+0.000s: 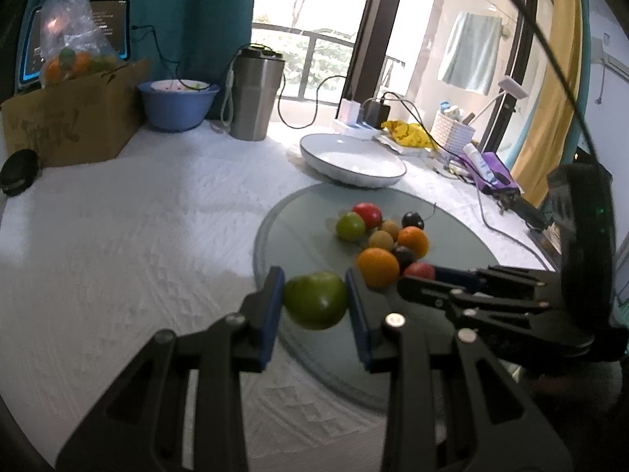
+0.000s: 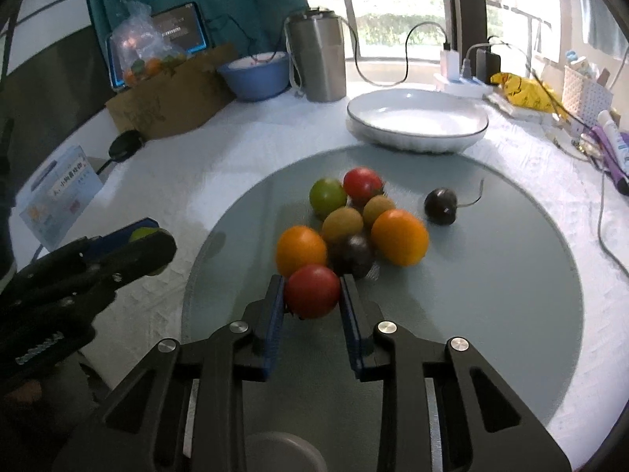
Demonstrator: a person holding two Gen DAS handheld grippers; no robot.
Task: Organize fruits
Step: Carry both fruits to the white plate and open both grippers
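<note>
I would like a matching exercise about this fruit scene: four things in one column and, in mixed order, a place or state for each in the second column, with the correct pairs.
Things
1. green apple
2. red fruit nearest the right camera
3. white dish
4. dark fruit with a stem

Places or states
A. lies alone, apart from the pile on the round glass
B. held between the pads of the right gripper
C. holds nothing, behind the round glass
D. held between the pads of the left gripper

Pairs: 1-D, 2-B, 3-C, 4-A

White-clothed table, round mat, dish
</note>
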